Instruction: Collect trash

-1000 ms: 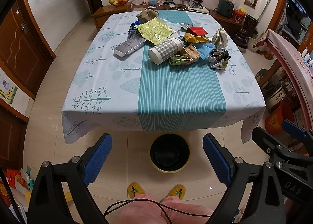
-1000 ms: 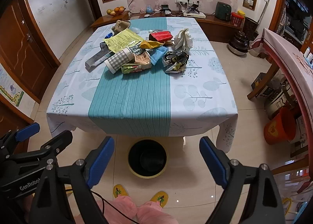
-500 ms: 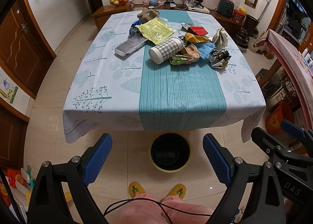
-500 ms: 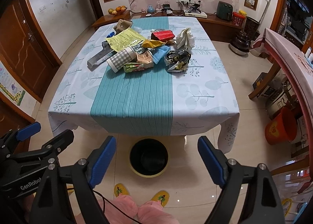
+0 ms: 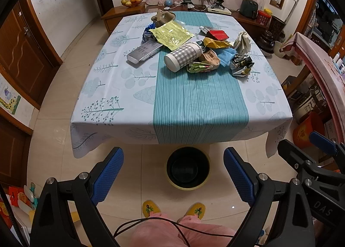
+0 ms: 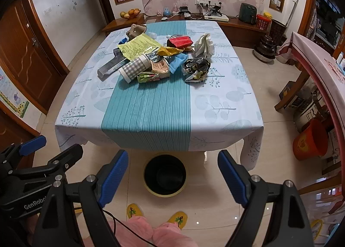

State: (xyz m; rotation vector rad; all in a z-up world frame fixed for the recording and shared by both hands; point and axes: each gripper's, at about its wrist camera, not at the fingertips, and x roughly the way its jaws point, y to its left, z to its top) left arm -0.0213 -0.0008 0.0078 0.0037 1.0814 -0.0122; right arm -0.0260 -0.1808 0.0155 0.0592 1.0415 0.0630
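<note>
A heap of trash lies on the far half of the table: a yellow wrapper, a checked cylinder, a red packet, crumpled paper and a dark crumpled wrapper. A black bin with a yellow rim stands on the floor by the near table edge. My left gripper and right gripper hang open and empty above the floor, well short of the table.
A grey remote-like bar lies left of the heap. The person's slippered feet stand behind the bin. An orange bucket and a second table are at the right, with a wooden door at the left.
Both views have risen and edged slightly toward the table; the grippers stay open and nothing on the table has moved.
</note>
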